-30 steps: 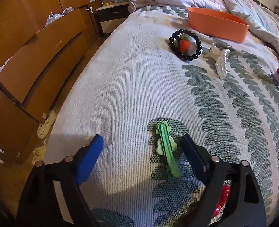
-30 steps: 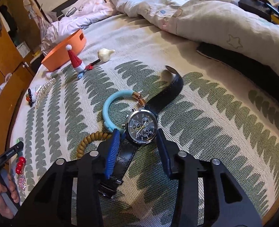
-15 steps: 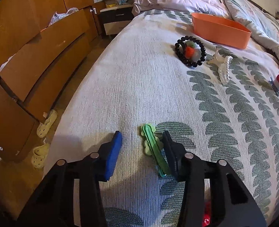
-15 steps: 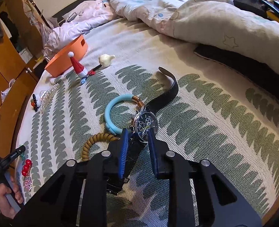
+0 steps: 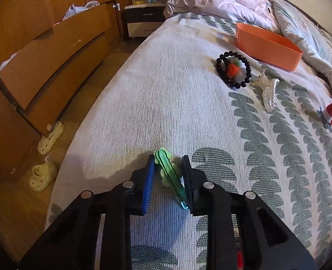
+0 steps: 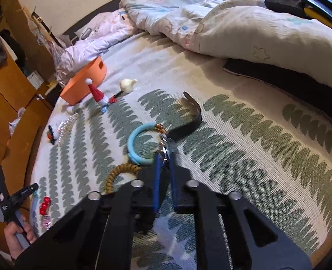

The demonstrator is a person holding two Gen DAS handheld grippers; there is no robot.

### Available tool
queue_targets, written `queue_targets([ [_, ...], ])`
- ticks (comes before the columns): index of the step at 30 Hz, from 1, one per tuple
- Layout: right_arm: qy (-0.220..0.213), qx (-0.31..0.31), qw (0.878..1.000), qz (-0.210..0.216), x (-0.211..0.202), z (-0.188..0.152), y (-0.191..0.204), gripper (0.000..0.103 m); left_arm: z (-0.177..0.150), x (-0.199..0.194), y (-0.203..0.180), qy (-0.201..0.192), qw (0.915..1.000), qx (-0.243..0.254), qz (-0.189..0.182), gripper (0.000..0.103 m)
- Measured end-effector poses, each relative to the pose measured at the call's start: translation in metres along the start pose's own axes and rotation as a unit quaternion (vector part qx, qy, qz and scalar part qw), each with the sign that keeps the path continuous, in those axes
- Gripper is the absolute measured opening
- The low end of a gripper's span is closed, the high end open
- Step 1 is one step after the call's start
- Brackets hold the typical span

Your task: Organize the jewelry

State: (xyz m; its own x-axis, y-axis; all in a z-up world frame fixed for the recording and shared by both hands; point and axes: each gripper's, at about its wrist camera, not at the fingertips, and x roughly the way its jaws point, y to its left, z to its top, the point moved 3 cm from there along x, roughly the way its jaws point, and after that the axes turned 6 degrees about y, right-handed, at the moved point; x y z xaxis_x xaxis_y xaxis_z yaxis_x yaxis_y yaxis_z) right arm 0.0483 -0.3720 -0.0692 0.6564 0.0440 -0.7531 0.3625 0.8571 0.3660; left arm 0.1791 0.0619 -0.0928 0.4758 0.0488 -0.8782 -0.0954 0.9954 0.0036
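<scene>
Sorting barely begun, by my reading; the orange plastic bin (image 5: 269, 45) at the far side of the bed (image 5: 166, 103) shows no jewelry inside from either view, though its floor is mostly hidden; every piece seen lies loose on the bedspread.

Left gripper (image 5: 167, 175): jaws narrow around the green scalloped plastic hair clip (image 5: 169, 172) at the near left edge; right pad touches it, left pad looks just short; the clip rests on the cover.

Right gripper (image 6: 164, 168): jaws clamped on the black-strapped wristwatch (image 6: 188, 121), case tipped up at the pad tips, far strap end on the bed.

Left to move: black bead bracelet (image 5: 233, 70), pearl claw clip (image 5: 268, 90), Santa-hat clip (image 6: 97, 93), light blue bangle (image 6: 135, 142), tan bead bracelet (image 6: 118, 174), red bead piece (image 6: 45, 204).

Versus a second ago: both pairs of jaws have just been closing, from wide to this; the watch lay flat then; the clip has shifted left, pushed by the right pad.
</scene>
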Motion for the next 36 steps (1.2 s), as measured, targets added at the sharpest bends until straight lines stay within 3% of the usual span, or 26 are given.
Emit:
queue_targets([
  [7, 0.01, -0.011, 1.0, -0.001, 0.002, 0.0, 0.002, 0.003, 0.0, -0.003, 0.002, -0.001, 1.0, -0.002, -0.005, 0.023],
  [10, 0.025, -0.062, 0.997, -0.027, 0.015, -0.003, 0.023, 0.013, -0.001, -0.002, 0.002, -0.001, 1.0, -0.001, -0.001, 0.023],
  [13, 0.016, -0.104, 0.992, -0.07, 0.023, -0.005, 0.039, 0.014, -0.001, -0.002, 0.002, -0.001, 1.0, -0.001, -0.002, 0.023],
  [18, 0.046, -0.097, 0.99, -0.091, 0.039, -0.006, 0.028, 0.018, -0.001, -0.002, 0.001, -0.002, 1.0, 0.0, 0.0, 0.023],
  [19, 0.044, -0.097, 0.989, -0.099, 0.037, -0.005, 0.027, 0.024, -0.001, -0.003, 0.002, -0.002, 1.0, 0.0, -0.002, 0.023],
  [21, 0.044, -0.097, 0.989, -0.099, 0.035, -0.005, 0.027, 0.05, -0.001, -0.003, 0.002, -0.002, 1.0, 0.0, -0.002, 0.023],
  [22, 0.04, -0.093, 0.99, -0.093, 0.033, -0.004, 0.026, 0.071, -0.001, -0.003, 0.002, -0.002, 1.0, 0.0, -0.003, 0.023],
  [23, 0.036, -0.094, 0.991, -0.091, 0.031, -0.004, 0.027, 0.078, -0.001, -0.003, 0.002, -0.002, 1.0, -0.001, -0.004, 0.023],
  [27, 0.02, -0.101, 0.99, -0.093, 0.026, -0.003, 0.032, 0.082, -0.001, -0.004, 0.003, -0.002, 1.0, -0.001, -0.004, 0.023],
  [36, 0.062, -0.103, 0.985, -0.127, 0.054, -0.007, 0.026, 0.082, 0.0, -0.004, 0.002, -0.001, 1.0, 0.0, -0.003, 0.023],
])
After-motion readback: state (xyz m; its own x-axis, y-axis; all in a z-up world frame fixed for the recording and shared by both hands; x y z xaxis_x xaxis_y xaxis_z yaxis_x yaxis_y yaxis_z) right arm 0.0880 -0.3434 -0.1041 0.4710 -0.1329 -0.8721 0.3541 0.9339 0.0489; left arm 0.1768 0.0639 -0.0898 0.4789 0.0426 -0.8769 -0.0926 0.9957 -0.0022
